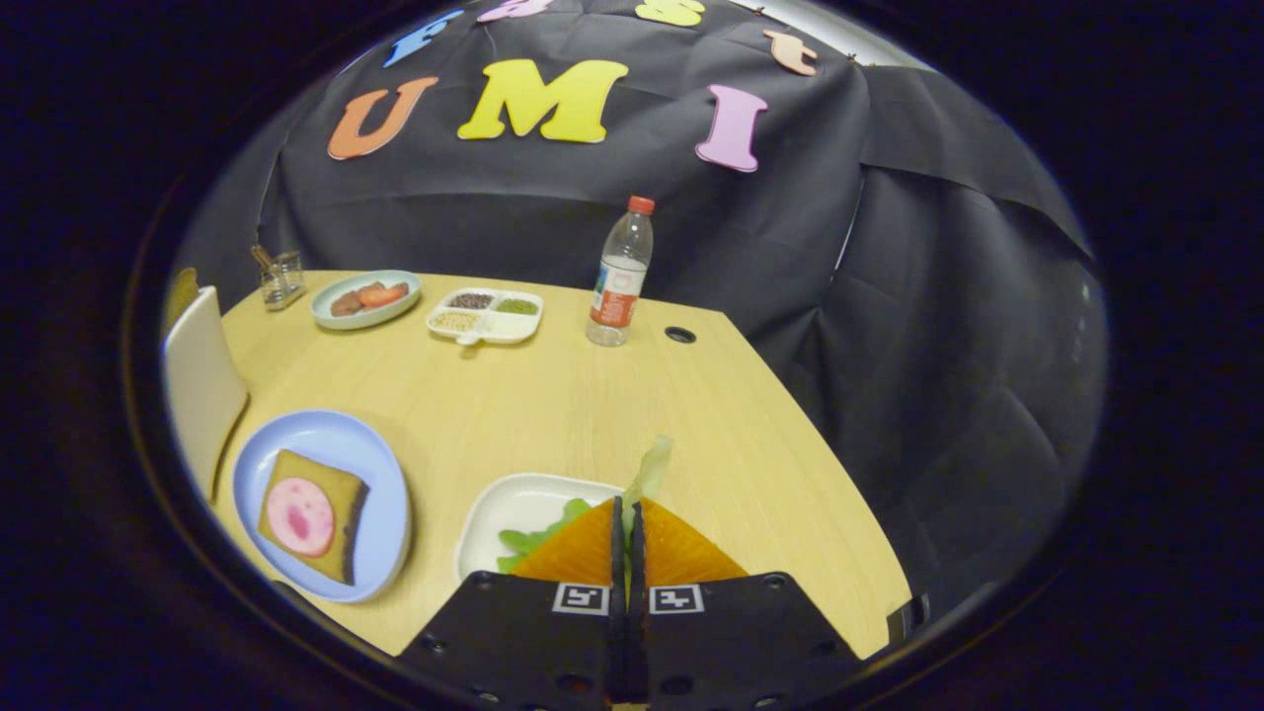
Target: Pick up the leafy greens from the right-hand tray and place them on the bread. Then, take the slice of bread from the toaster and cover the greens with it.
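Our gripper [626, 513] is pinched on the leafy greens [647, 474], just above the near white tray [504, 513]. They're light and floppy, so we'd hold near the stem and go easy toward the bread [311, 513] on the left.

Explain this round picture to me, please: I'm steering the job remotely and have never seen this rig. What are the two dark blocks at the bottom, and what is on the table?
The camera rides on a hand-held tool and looks forward along its tongs. The dark blocks are the two halves of the tongs, closed together on a leaf of the leafy greens, which sticks up between the tips. Under them is the white tray with more greens. Beside it, a blue plate holds a bread slice topped with a pink round slice. Farther across the wooden table stand a water bottle, a divided dish, a plate of food and a small glass holder.
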The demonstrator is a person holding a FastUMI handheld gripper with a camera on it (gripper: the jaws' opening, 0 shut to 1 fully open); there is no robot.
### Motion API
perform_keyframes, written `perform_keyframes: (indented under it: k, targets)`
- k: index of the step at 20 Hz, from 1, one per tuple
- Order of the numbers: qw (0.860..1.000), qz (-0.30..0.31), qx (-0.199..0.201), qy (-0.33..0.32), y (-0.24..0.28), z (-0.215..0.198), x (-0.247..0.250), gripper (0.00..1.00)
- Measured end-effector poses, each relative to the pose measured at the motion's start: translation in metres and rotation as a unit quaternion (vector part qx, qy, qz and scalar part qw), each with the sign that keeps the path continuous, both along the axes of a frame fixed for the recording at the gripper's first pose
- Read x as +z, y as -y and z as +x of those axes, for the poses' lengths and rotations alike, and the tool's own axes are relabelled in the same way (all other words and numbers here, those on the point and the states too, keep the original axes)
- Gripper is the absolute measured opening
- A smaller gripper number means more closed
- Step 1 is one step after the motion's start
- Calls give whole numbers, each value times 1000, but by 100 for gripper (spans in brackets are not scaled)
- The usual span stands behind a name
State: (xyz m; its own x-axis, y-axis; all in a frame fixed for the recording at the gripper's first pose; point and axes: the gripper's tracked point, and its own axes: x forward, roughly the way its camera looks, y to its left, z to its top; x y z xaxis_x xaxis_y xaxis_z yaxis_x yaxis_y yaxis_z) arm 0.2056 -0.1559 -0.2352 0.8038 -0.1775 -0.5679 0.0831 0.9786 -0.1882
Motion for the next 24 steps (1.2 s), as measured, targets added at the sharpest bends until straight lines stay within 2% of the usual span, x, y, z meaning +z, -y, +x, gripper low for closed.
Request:
perform_keyframes:
  k: [7, 15, 21, 24]
  targets:
    - [999, 16, 41, 30, -56, -22, 40, 0]
    - [992, 44, 113, 40, -153, -39, 50, 0]
    - [975, 131, 171, 49, -243, -45, 50, 0]
    - [969, 162, 181, 44, -268, -38, 32, 0]
